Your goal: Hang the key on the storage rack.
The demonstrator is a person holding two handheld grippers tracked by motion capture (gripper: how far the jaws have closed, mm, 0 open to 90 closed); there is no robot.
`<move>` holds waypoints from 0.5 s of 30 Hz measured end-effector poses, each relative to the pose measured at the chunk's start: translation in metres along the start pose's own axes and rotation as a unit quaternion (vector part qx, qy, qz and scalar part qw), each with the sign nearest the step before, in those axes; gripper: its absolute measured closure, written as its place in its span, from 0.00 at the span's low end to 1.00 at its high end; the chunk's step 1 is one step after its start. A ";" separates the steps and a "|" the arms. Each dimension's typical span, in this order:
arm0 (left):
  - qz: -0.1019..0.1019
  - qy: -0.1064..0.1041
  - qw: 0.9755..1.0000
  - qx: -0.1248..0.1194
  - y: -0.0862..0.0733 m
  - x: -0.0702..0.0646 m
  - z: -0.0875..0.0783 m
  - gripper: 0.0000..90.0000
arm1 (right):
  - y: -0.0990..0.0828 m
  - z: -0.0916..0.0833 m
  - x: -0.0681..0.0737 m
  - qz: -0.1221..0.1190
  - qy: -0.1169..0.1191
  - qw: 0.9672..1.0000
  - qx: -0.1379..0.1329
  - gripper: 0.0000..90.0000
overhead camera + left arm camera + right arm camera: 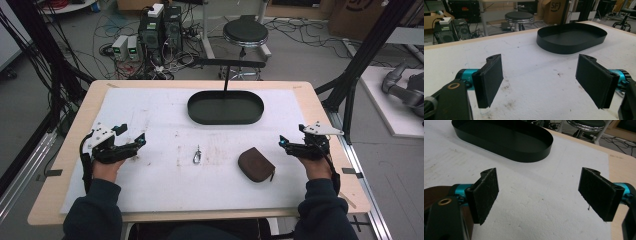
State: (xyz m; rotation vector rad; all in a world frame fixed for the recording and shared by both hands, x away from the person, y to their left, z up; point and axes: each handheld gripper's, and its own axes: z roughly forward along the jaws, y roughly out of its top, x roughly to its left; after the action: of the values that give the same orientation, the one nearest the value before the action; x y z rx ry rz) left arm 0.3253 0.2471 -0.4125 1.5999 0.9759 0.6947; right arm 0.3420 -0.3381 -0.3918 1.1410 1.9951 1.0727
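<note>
While both jaws stand wide apart with nothing between them, the left tool (131,143) and right tool (290,145) rest on the surface (150,190). Between them lie a metal clip (197,154) and, nearer the right tool, a brown pouch (255,164).

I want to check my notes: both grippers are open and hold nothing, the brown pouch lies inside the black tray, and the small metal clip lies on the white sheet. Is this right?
Not quite: the brown pouch is not in the black tray. The high view shows it on the white sheet, nearer the person, close to the right gripper. The rest holds: the left gripper and the right are open and empty, and the metal clip lies on the sheet.
</note>
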 end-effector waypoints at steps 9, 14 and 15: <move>-0.005 -0.001 1.000 0.007 0.000 -0.003 0.004 0.26 | 0.000 0.001 0.000 -0.002 0.003 1.000 -0.001 0.19; -0.009 -0.018 1.000 0.011 0.004 -0.015 0.009 0.26 | -0.002 -0.001 0.001 -0.001 0.006 1.000 -0.003 0.19; -0.009 -0.018 1.000 0.011 0.004 -0.015 0.009 0.26 | -0.002 -0.001 0.001 -0.001 0.006 1.000 -0.003 0.19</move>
State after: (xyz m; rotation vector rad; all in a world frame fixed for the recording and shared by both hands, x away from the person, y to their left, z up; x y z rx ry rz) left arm 0.3258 0.2293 -0.4101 1.6150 0.9733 0.6422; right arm 0.3399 -0.3380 -0.3931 1.1313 2.0008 1.0874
